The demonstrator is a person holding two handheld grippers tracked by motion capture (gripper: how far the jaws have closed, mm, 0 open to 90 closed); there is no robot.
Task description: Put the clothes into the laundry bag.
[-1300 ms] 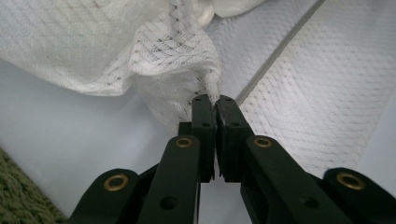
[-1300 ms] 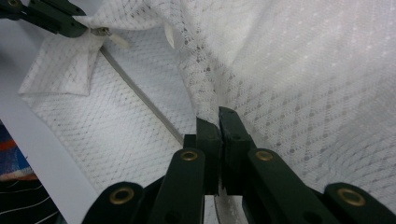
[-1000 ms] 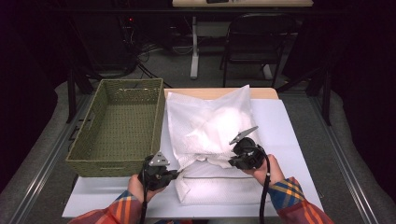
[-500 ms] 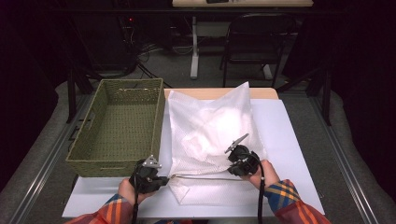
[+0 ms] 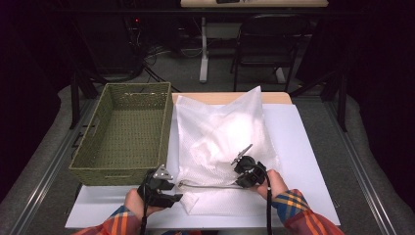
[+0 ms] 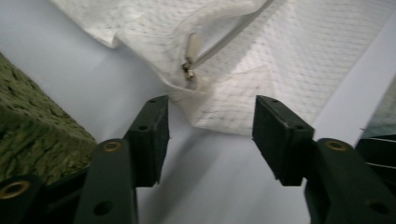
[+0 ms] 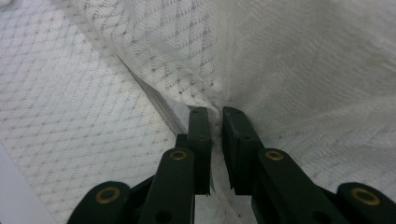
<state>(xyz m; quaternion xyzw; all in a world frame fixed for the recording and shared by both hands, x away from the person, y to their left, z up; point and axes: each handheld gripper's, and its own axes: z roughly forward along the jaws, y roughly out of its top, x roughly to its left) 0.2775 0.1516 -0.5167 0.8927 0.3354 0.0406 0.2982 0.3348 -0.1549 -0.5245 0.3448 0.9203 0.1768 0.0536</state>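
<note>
Between the two grippers: white mesh laundry bag (image 5: 220,142), flat on the white table sheet (image 5: 303,147).
Left gripper (image 6: 210,135): jaws just opened, nothing pinched; zipper pull (image 6: 189,70) just ahead of its tips.
Right gripper (image 7: 215,116): nearly closed, pinching a fold of mesh beside the zipper (image 7: 159,105).
Handling: light, limp, likely to bunch; best held by zipper pull or seam.
Left of left gripper: green woven basket (image 5: 122,132).
Writing: none legible.
</note>
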